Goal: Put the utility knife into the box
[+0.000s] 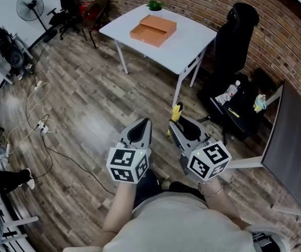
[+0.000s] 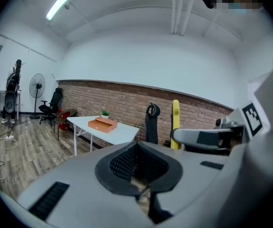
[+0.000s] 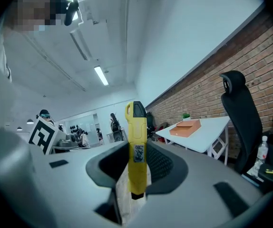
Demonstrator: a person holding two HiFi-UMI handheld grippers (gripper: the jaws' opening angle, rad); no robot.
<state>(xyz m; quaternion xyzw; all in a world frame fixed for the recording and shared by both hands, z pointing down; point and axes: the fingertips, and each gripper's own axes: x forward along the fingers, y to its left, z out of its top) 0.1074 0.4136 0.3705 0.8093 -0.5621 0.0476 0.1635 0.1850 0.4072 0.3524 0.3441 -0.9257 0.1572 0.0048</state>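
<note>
My right gripper is shut on a yellow utility knife, which stands upright between the jaws with its black tip up. In the head view the knife pokes out ahead of the right jaws. My left gripper is shut with nothing in it, close beside the right one. Both are held in front of my body, above the wooden floor. The orange box lies open on a white table well ahead of me. From the left gripper view the box is small and far, and the knife shows at right.
A black office chair stands right of the table by the brick wall. A small green plant sits at the table's far edge. Cables and a power strip lie on the floor at left. A fan and more chairs stand at the far left.
</note>
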